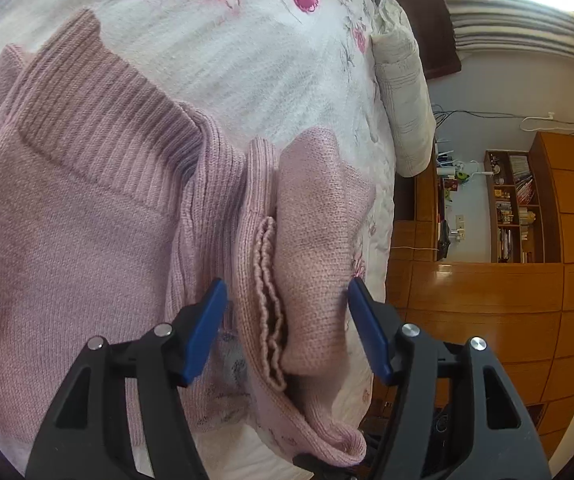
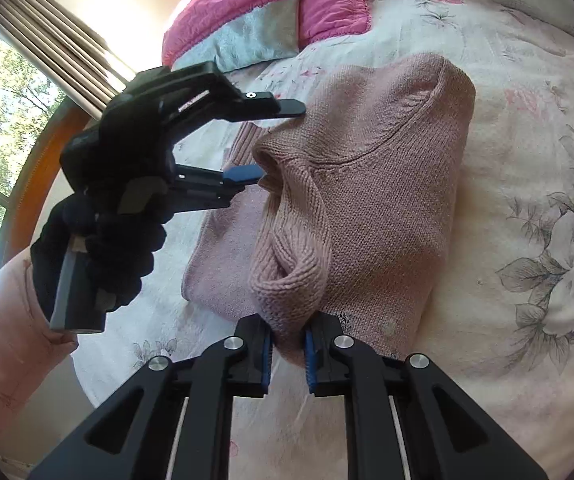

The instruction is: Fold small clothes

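Sweater: a pink knitted sweater (image 2: 387, 208) is laid on the bed, partly folded, with one layer turned over another; its ribbed collar (image 1: 99, 120) is seen spread flat in the left wrist view.
Sweater place: it is found toward the side edge of the bed that faces the wooden cabinets, as the left wrist view shows.
Bed: a white bedspread with a pink and grey flower print (image 2: 527, 184) is spread under the sweater.
Right gripper: the right gripper (image 2: 289, 354) is closed on a bunched ribbed fold of the sweater, the knit being pinched between its blue pads (image 2: 267, 360).
Left gripper: the left gripper (image 1: 287, 332) is held wide open, its blue pads (image 1: 205, 334) set either side of a raised fold of the sweater; contact with the knit cannot be told for certain.
Left hand: a hand in a dark glove (image 2: 103, 248) is wrapped round the handle of the left gripper; a pale pink sleeve is seen behind it.
Pillows: a bright pink pillow (image 2: 271, 4) is set at the far end of the bed, well apart from the sweater.
Surroundings: wooden cabinets (image 1: 487, 308) and a bookshelf (image 1: 515, 208) are seen beyond the bed edge.
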`<state>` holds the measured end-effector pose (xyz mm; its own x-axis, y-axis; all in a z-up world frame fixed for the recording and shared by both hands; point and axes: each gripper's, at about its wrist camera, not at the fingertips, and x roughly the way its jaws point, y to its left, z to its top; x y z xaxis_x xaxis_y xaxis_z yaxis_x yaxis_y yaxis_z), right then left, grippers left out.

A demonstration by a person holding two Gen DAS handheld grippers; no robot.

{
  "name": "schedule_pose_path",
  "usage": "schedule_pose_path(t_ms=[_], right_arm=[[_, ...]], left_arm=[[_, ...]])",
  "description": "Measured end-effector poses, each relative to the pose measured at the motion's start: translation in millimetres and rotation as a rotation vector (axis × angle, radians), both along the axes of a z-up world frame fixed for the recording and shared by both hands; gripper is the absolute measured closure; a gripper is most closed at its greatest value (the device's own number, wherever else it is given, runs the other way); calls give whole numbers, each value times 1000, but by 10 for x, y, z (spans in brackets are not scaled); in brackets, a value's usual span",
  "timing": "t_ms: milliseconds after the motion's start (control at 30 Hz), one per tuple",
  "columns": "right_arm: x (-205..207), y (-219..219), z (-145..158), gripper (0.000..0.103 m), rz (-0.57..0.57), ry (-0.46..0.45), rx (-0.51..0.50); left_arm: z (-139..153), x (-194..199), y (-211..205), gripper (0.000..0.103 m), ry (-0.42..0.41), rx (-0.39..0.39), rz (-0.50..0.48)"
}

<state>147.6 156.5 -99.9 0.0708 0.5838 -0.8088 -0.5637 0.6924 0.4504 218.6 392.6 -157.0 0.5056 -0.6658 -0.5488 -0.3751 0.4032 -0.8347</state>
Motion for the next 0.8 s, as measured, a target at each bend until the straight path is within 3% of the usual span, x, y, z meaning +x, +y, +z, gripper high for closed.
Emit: schedule_pose_path(t_ms=[233,300,433,500,800], right_arm=[[15,-81,33,90,1,4,35],[17,-105,27,90,4,7,41],[9,-98,40,90,16,6,54],[-12,-84,46,90,17,12,63],[-107,368,149,90,86,76,205]], left_arm=[[-203,345,-220,39,51,-63,-40],[-199,385,-256,54,37,-58,-36],[-119,437,-258,70,11,-9,-60],[-28,424,-219,76,-27,4,-71],[613,116,304,77,-170,131,-90]])
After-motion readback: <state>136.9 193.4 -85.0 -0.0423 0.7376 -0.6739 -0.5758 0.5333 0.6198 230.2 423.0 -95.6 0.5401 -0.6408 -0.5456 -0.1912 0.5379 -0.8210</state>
